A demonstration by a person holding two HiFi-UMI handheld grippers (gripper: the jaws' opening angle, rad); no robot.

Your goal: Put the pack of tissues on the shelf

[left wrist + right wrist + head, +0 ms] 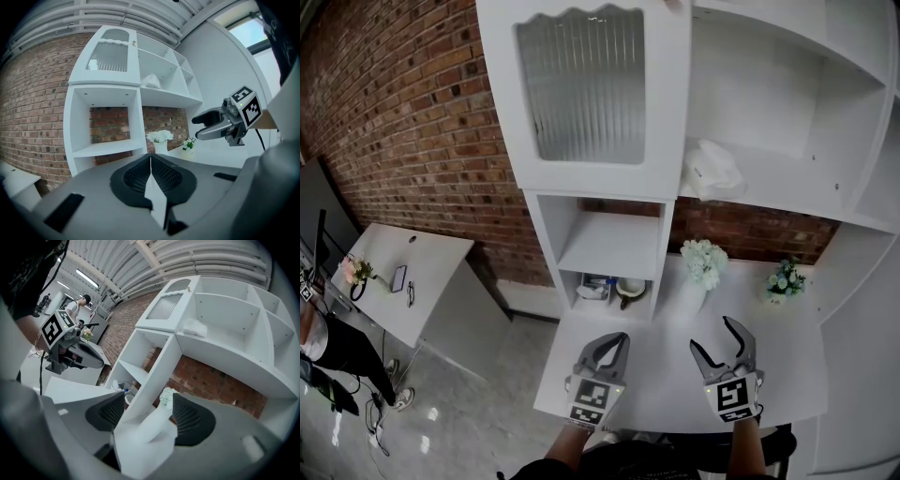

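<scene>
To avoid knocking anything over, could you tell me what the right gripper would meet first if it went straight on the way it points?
Most likely the white vase of flowers: in the right gripper's own view it shows ahead, framed by the open fingers, though depth is unclear.

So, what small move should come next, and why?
Probably just lower the right gripper to rest: it is open and empty above the table, and the pack of tissues already lies on the shelf, so nothing seems left to carry.

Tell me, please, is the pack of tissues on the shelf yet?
On: the pack of tissues lies on the upper shelf, right of the glass door.
</scene>
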